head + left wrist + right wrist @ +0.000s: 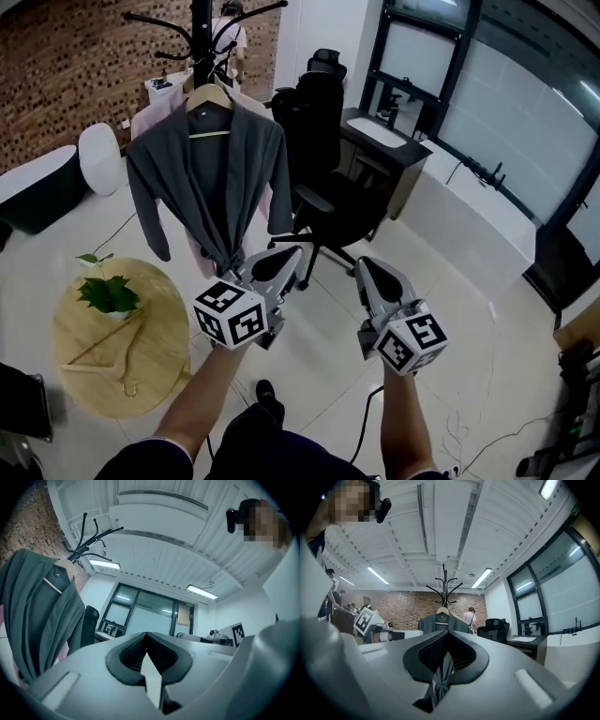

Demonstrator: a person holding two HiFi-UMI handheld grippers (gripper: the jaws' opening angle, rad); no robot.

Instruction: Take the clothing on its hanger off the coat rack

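Low to the left of the left claw (289, 253) stands a round wooden tabletop (167, 330) with a small potted plant (110, 293) and a spare wooden hanger (103, 342) on it. Just beyond the left claw and the right claw (366, 267) sits a black office chair (314, 131). Farther off, beyond the right claw, a dark desk (389, 169) stands below the windows (497, 103). A brick wall (56, 75) runs far to the left.
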